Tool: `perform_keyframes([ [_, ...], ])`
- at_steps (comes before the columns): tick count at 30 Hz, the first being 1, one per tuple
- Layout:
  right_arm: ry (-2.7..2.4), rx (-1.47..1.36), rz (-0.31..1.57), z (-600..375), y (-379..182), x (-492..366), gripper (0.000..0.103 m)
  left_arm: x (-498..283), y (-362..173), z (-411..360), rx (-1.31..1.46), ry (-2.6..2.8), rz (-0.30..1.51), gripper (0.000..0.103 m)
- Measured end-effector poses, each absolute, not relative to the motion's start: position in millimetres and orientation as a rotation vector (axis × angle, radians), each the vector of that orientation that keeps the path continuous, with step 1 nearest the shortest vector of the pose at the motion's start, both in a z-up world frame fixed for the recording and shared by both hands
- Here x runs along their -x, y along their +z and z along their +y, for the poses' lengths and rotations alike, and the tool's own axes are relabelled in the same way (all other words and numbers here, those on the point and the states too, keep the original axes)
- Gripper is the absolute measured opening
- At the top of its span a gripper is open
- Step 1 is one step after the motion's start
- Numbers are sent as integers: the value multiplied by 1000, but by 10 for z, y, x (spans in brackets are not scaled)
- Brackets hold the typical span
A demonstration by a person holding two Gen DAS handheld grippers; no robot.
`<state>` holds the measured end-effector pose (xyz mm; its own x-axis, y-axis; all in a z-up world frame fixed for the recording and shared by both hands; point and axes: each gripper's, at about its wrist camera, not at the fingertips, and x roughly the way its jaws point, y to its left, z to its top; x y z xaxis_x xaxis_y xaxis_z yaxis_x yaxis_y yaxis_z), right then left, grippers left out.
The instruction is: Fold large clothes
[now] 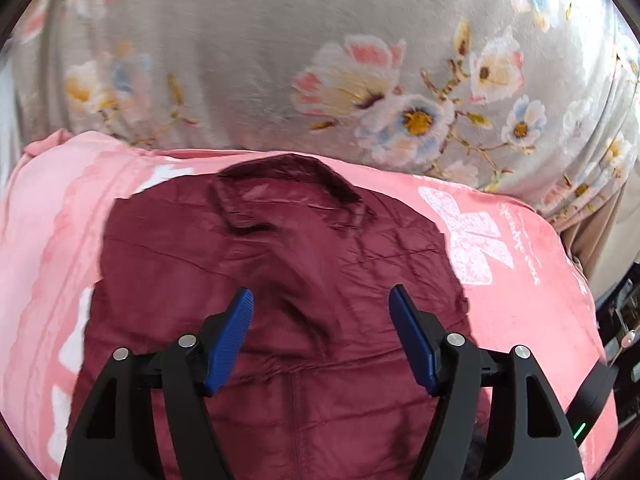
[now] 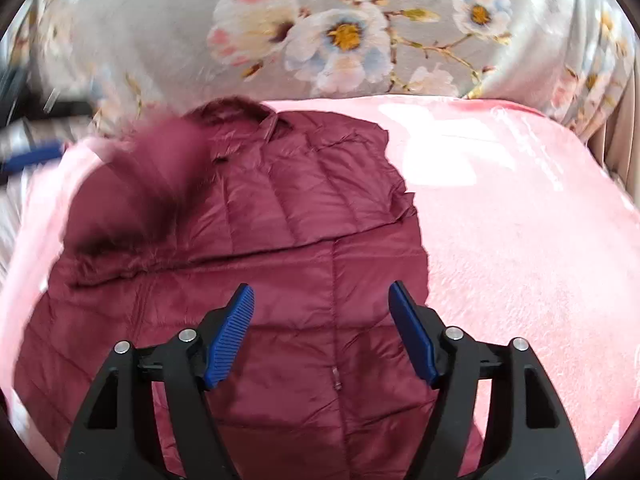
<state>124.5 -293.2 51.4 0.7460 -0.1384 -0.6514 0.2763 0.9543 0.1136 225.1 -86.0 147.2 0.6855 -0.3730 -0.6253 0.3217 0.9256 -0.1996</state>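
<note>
Left wrist: jacket (image 1: pixel 280 300) beneath left tool (image 1: pixel 321 296) (empty), pink blanket (image 1: pixel 520 300).

Pink blanket (image 2: pixel 520 260) spread flat, white lettering & a white patterned shape printed on it. Behind it a grey floral cover (image 1: pixel 248 52), big pink, cream & blue blooms. Daylight glares bright off the pink. Beige fabric (image 1: pixel 596 240) far right, dark clutter (image 1: pixel 620 320) below it, too blurred to tell.

Soft bright daylight, motion blur, fisheye-warped dark corners
</note>
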Motion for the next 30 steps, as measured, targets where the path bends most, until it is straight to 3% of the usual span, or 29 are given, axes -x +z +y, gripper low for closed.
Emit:
perform_keyframes([
  [5,-159,-280,675,-2972,619,-1445,76,-2288,1345,-236,149,-292,742,72],
  [10,-83,-377,705,-2865,624,-1836,78,-2634,978,550,331,-176,882,72],
  [20,-87,-175,794,-2146,412,-2487,85,-2884,472,1173,438,-44,965,71],
  [22,-217,-107,765,-2262,397,-2531,84,-2891,438,1217,435,-36,970,71],
  [30,-336,-472,745,-3380,325,-2151,84,-3007,478,1458,520,-56,953,71],
])
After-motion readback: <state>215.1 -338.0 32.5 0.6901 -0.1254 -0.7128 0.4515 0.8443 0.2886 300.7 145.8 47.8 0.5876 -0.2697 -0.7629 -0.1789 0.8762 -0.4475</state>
